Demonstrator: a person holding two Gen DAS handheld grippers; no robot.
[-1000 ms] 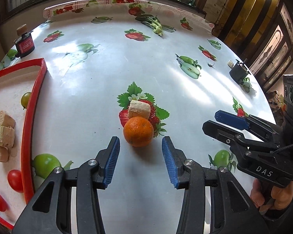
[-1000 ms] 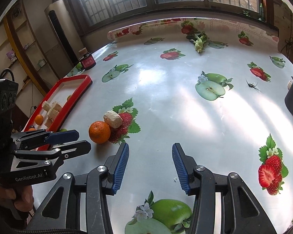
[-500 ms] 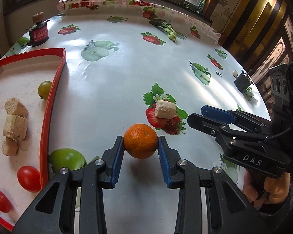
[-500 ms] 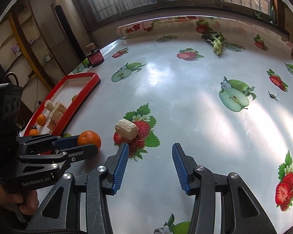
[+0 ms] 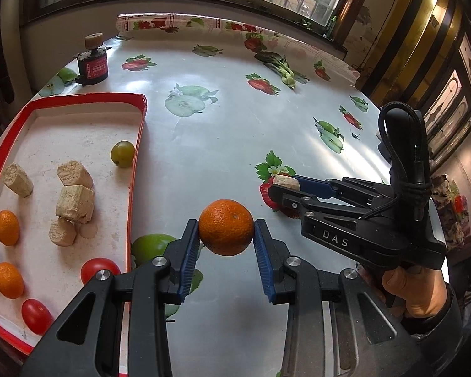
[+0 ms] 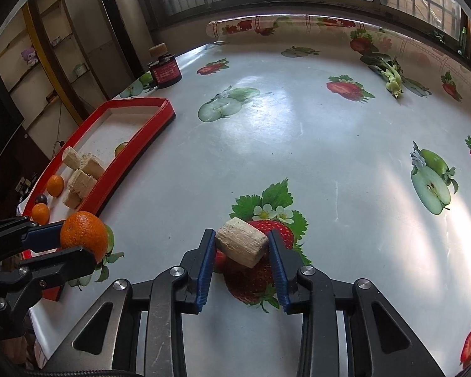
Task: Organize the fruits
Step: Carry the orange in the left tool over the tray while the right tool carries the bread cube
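Note:
My left gripper (image 5: 226, 224) is shut on an orange (image 5: 226, 227) and holds it a little above the fruit-print tablecloth, right of the red-rimmed tray (image 5: 136, 144). The orange (image 6: 83, 231) also shows at the left of the right wrist view. My right gripper (image 6: 240, 235) has its jaws closing, and a beige chunk (image 6: 240, 242) sits between the blue pads, touched on both sides, over a printed strawberry. From the left wrist view, the right gripper (image 5: 285, 185) reaches in from the right with the chunk (image 5: 285, 183) at its tips.
The tray holds several beige chunks (image 5: 73, 201), small oranges (image 5: 6, 227), red tomatoes (image 5: 99, 270) and a greenish fruit (image 5: 122, 153). A red-labelled jar (image 5: 92, 62) stands behind it. A leafy vegetable (image 5: 282, 67) lies at the far side. A hand (image 5: 414, 289) grips the right tool.
The left gripper closed on the orange and lifted it toward the tray. The right gripper moved left to the beige chunk and closed its pads around it.

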